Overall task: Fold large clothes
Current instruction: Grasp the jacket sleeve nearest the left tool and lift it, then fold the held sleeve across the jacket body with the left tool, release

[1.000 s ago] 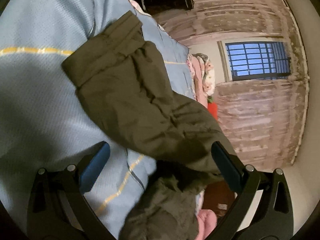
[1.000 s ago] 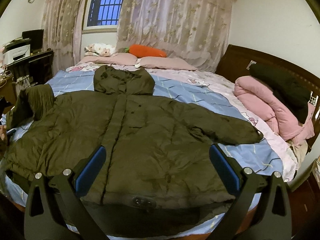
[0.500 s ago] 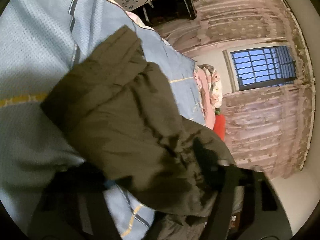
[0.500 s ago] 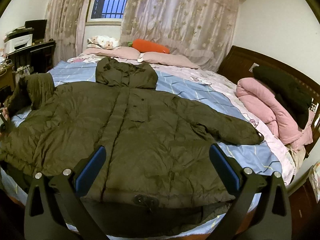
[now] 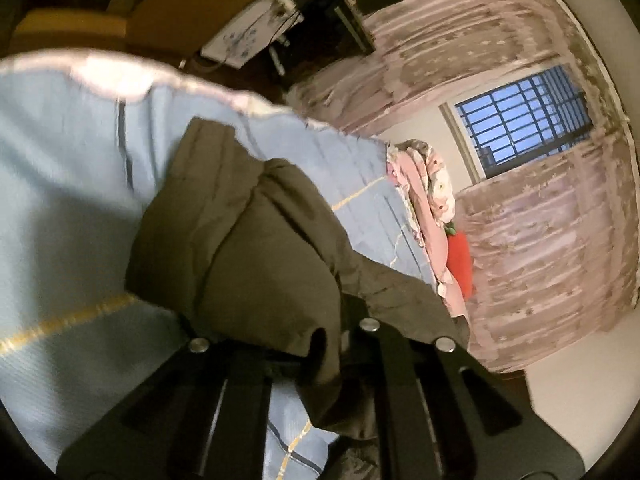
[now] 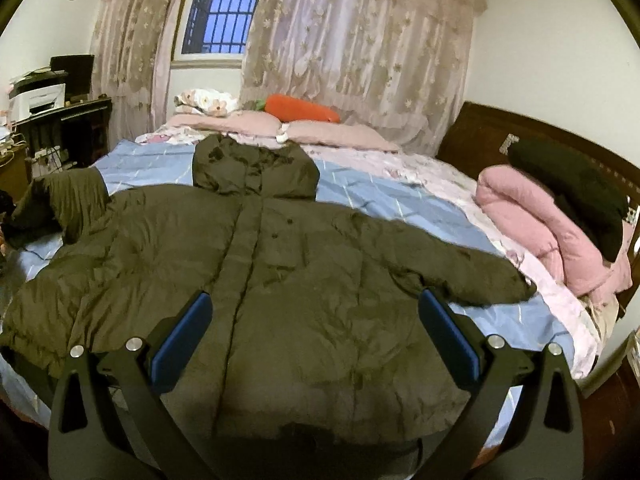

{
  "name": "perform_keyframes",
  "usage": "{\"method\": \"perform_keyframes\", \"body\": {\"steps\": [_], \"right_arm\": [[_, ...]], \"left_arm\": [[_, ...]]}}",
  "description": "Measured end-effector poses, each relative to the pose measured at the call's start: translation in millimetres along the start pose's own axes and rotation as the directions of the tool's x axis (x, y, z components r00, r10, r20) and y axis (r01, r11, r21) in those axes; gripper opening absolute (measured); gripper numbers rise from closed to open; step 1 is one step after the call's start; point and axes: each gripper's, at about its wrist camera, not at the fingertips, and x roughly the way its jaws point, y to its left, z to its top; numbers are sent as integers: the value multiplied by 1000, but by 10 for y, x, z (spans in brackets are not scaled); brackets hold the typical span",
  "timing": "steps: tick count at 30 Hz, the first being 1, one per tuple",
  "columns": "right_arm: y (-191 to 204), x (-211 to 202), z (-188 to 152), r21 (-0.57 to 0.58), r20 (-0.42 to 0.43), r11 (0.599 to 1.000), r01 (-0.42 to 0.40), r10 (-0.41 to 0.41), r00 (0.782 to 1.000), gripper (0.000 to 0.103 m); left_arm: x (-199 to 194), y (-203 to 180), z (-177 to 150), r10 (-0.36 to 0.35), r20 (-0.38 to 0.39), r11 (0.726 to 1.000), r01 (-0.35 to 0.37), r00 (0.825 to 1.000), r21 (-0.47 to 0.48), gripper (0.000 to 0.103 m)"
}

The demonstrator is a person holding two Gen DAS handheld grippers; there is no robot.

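Observation:
A large olive-green hooded padded jacket (image 6: 280, 272) lies front up, spread across the blue bedspread (image 6: 400, 204), hood toward the pillows. Its right sleeve (image 6: 460, 276) stretches out flat. Its left sleeve (image 6: 68, 204) is bent upward at the bed's left edge. In the left wrist view my left gripper (image 5: 276, 344) is shut on that sleeve (image 5: 248, 248), with fabric bunched over the jaws and hiding the pads. My right gripper (image 6: 312, 340) is open and empty, hovering above the jacket's hem.
Pink pillows (image 6: 328, 136) and an orange carrot-shaped cushion (image 6: 304, 108) lie at the head of the bed. A folded pink quilt (image 6: 540, 232) with a black garment (image 6: 576, 196) sits at the right edge. A dark desk (image 6: 60, 128) with a printer stands left.
My left gripper has moved onto the left sleeve and closed on it; a second ago it was open. The right gripper has barely moved.

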Motion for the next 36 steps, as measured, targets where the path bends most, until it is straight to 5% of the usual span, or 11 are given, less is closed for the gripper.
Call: {"method": "perform_keyframes", "body": {"steps": [6, 10, 16, 21, 27, 33, 36], "right_arm": [[-169, 77, -17, 4, 74, 1000, 31, -31, 997, 102], [-380, 209, -39, 127, 6, 992, -11, 10, 1000, 102], [-417, 179, 19, 170, 31, 985, -39, 35, 999, 102], [-458, 173, 38, 188, 30, 981, -55, 50, 998, 102], [-496, 142, 49, 188, 36, 980, -59, 54, 998, 102], [-518, 113, 51, 190, 40, 979, -69, 63, 997, 102], [-554, 89, 28, 191, 44, 979, -68, 61, 997, 102]], "left_arm": [[-169, -307, 105, 67, 48, 982, -75, 997, 174, 6], [-353, -715, 179, 77, 105, 940, -107, 992, 323, 6], [-572, -1310, 236, 92, 158, 875, -155, 983, 459, 6], [-745, -1699, 90, 116, 210, 791, -219, 971, 571, 6], [-952, -2168, -249, 77, 266, 660, -249, 961, 709, 6], [-1081, -2509, -563, 39, 276, 563, -249, 960, 788, 6], [-1128, -2628, -669, 29, 275, 539, -247, 961, 805, 6]]}}
